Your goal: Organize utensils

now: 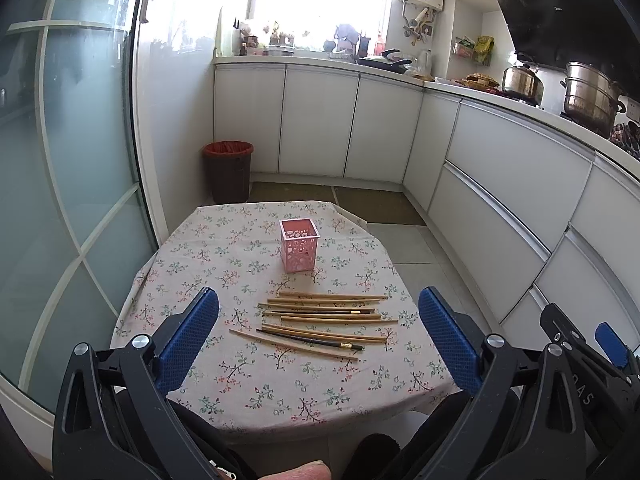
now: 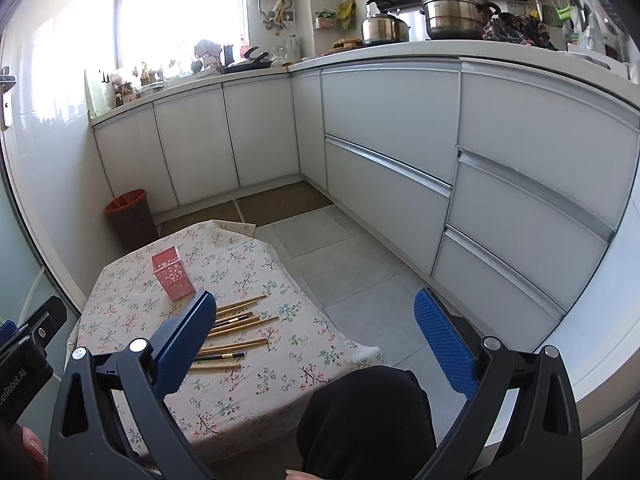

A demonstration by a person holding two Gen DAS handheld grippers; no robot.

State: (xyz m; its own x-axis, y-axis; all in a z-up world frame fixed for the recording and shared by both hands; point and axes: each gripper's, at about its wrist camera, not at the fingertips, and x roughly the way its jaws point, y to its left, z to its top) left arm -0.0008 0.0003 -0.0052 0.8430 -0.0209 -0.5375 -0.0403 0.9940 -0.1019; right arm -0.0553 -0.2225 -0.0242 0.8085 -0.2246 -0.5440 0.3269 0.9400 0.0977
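Several wooden chopsticks (image 1: 328, 312), a couple of them dark, lie side by side on a small table with a flowered cloth (image 1: 240, 380). A pink perforated holder (image 1: 299, 245) stands upright just behind them and looks empty. My left gripper (image 1: 318, 312) hangs open above the near part of the table, its blue pads wide on either side of the chopsticks. My right gripper (image 2: 316, 312) is open too, held off the table's right edge, over the floor. In its view the chopsticks (image 2: 236, 332) and the holder (image 2: 173, 273) lie to the left, partly behind the left finger.
White kitchen cabinets (image 1: 512, 184) run along the back and right. A brown bin with a red liner (image 1: 228, 172) stands behind the table. A glass door (image 1: 72, 160) is at the left. A dark-clothed knee (image 2: 368, 416) is at the table's near right corner.
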